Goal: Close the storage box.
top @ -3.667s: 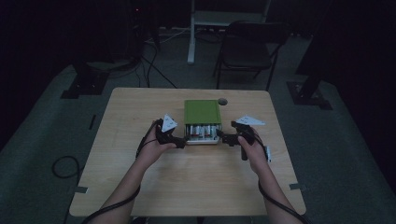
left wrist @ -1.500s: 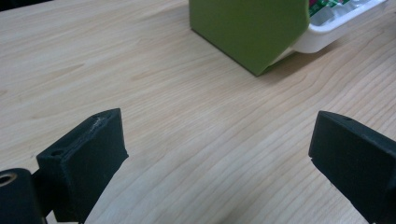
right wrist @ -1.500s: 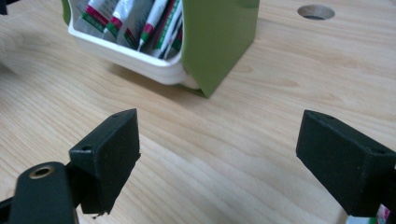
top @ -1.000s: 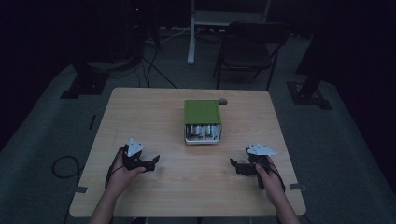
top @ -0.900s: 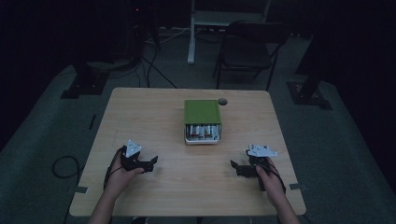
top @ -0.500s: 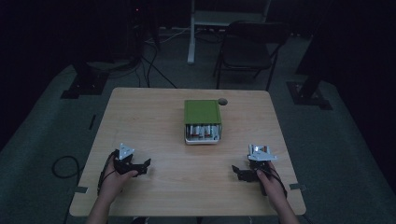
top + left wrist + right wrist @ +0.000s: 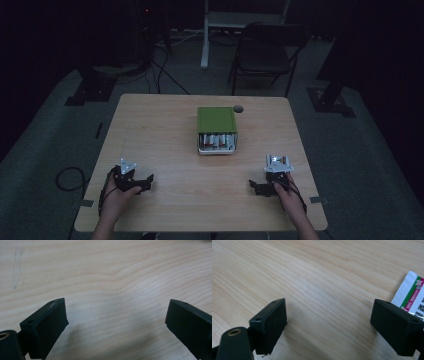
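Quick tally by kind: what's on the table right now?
Green-lidded box of batteries: 1
Handheld grippers: 2, the left gripper and the right gripper, both open and empty
Small dark round thing by the box: 1
White printed label near the right gripper: 1
Total: 5

A dim lab or studio: a lone wooden table (image 7: 165, 125) on grey carpet, cables (image 7: 165, 70) trailing across the floor, black stand bases (image 7: 90, 90), a folding chair (image 7: 262, 52).
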Tool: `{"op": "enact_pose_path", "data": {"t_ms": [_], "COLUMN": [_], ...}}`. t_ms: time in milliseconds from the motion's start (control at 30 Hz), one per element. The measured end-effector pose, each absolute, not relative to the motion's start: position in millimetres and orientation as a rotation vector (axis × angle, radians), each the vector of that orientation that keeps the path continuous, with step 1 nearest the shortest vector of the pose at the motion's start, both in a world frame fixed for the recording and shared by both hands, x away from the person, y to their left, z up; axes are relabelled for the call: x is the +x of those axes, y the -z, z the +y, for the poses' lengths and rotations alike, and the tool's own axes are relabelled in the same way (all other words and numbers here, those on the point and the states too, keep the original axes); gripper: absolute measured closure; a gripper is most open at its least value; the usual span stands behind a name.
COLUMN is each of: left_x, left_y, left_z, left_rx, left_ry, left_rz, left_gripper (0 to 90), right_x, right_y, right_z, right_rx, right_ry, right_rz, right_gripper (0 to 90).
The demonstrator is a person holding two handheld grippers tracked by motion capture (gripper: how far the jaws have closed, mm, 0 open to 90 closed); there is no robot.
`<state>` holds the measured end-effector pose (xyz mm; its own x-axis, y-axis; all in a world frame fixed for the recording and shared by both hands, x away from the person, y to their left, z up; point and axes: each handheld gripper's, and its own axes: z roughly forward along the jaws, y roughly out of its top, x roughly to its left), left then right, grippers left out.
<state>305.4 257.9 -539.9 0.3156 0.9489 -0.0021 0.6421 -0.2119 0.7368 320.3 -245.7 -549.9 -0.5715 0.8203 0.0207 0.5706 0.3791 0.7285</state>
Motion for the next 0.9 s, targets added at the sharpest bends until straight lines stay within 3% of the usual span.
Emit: {"op": "enact_pose_path", "data": {"t_ms": [467, 900], "left_x": [296, 292], "left_y": [546, 546], "left_z": [271, 262], "left_rx": [1.940, 1.834], "left_ry": [-0.657, -0.695], "left_rz": [1.551, 1.703], "left_gripper": [4.3, 3.7], "right_x": [320, 320], "right_y": [550, 550], "right_z": [-244, -244], "right_rx": [1.202, 1.202], "right_ry": [-0.992, -0.992], "right_rz": [2.304, 2.304], "right_gripper": [11.9, 11.8]}}
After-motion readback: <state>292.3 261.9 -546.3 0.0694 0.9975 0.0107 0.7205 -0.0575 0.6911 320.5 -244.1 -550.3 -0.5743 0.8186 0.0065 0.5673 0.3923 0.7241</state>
